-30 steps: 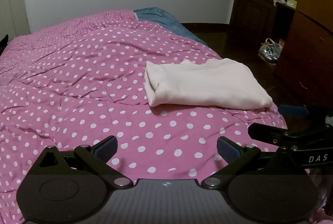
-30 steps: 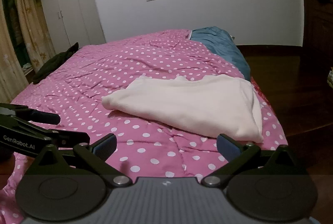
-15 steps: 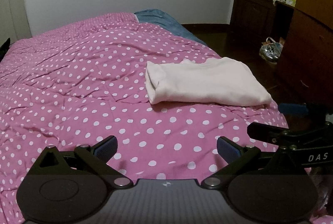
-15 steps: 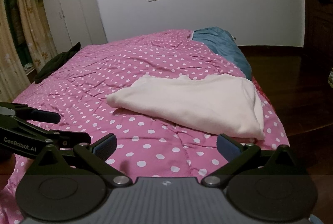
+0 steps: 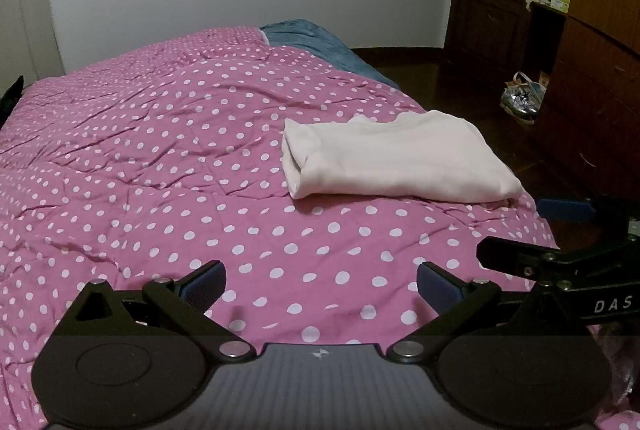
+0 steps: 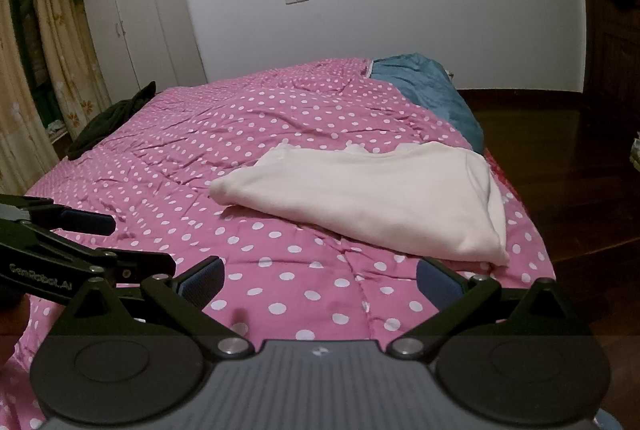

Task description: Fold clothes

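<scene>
A cream garment (image 5: pixel 396 160) lies folded into a flat rectangle near the right edge of the pink polka-dot bed cover (image 5: pixel 160 158). In the right wrist view the same garment (image 6: pixel 372 194) sits just ahead and a little to the right. My left gripper (image 5: pixel 321 284) hangs open above the cover, short of the garment, nothing between its blue pads. My right gripper (image 6: pixel 320 280) is open too, with the garment's near corner just beyond its right pad. Each gripper shows at the edge of the other's view: the right one (image 5: pixel 560 242), the left one (image 6: pixel 64 242).
A teal blanket (image 6: pixel 428 90) lies at the far right of the bed. Dark clothing (image 6: pixel 112 118) rests at the bed's left edge by a white wardrobe (image 6: pixel 136 22). Wooden cabinets (image 5: pixel 580 42) and a bag (image 5: pixel 522 98) on the dark floor stand to the right.
Both grippers have drawn back and risen slightly from the garment, which now sits a little farther off. The garment itself has not moved.
</scene>
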Available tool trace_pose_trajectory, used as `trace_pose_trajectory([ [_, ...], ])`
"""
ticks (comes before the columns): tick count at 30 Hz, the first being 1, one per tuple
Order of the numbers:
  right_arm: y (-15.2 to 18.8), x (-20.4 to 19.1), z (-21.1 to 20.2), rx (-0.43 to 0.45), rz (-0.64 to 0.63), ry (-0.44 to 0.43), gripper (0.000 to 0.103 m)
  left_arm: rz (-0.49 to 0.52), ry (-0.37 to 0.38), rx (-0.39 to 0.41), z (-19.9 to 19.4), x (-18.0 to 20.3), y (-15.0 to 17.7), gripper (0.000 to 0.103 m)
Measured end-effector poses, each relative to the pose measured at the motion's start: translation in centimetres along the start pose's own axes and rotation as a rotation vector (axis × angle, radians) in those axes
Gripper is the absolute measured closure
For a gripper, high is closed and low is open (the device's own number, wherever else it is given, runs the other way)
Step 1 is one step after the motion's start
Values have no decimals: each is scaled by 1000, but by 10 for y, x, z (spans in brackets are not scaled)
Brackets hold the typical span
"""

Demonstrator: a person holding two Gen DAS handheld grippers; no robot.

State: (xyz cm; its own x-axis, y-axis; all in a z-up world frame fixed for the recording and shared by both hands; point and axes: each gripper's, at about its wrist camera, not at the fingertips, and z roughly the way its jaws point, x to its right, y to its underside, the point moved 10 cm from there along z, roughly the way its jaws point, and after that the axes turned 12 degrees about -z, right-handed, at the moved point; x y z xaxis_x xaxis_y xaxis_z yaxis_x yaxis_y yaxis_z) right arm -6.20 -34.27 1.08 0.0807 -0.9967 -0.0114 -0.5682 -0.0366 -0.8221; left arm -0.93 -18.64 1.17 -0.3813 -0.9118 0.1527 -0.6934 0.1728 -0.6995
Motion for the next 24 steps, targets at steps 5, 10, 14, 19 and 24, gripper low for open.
trace_pose_trajectory([
  [5, 0, 0, -2, 2, 0, -1, 0, 6, -5, 6, -2, 1, 0, 0],
  [10, 1, -1, -3, 5, 1, -1, 0, 8, -9, 8, -3, 1, 1, 0],
  [14, 0, -1, -3, 8, -2, 2, 0, 7, -15, 9, -5, 1, 2, 0],
  [19, 0, -6, -4, 16, -16, 6, 0, -3, -23, 8, -6, -2, 3, 0],
  [24, 1, -11, -4, 17, -36, 15, 0, -2, -47, 19, -7, -4, 4, 0],
])
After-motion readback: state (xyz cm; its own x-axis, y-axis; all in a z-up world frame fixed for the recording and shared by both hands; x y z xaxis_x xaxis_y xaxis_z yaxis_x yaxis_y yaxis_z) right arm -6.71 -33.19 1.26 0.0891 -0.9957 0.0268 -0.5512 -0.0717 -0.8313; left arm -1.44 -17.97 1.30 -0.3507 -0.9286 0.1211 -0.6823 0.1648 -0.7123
